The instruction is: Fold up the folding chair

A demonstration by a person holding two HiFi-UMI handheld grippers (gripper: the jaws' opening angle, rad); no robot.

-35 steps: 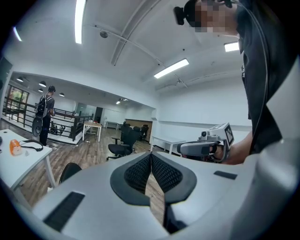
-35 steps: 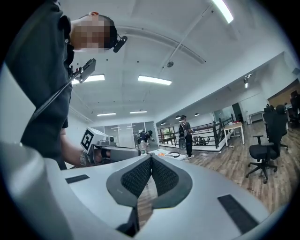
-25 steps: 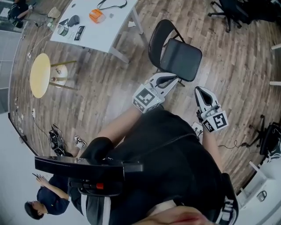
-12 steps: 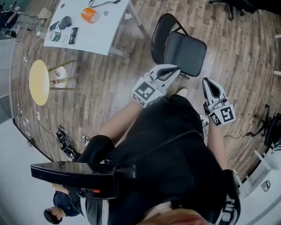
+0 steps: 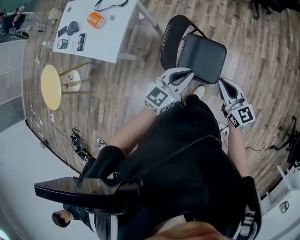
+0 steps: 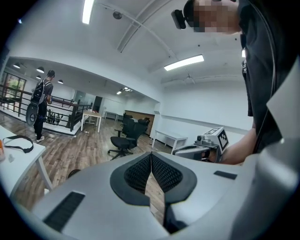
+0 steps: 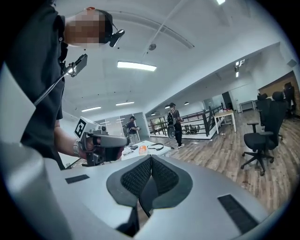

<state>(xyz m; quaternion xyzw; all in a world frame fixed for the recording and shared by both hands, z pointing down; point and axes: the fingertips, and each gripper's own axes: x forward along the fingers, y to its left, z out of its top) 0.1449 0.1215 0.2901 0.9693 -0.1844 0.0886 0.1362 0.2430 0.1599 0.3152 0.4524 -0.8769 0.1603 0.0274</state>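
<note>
Apparently readied to tip its seat up, the left gripper (image 5: 186,74) and right gripper (image 5: 223,83), jaws closed on nothing, hover near the front edge of the unfolded black metal-framed padded folding chair (image 5: 202,57).

Left hand-held gripper (image 5: 182,78) closed; right hand-held gripper (image 5: 226,87) closed.

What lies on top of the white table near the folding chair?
On the white table lie an orange object, a black looped strap and small dark items. They are too small to name; the table's far end is cut off.
</note>
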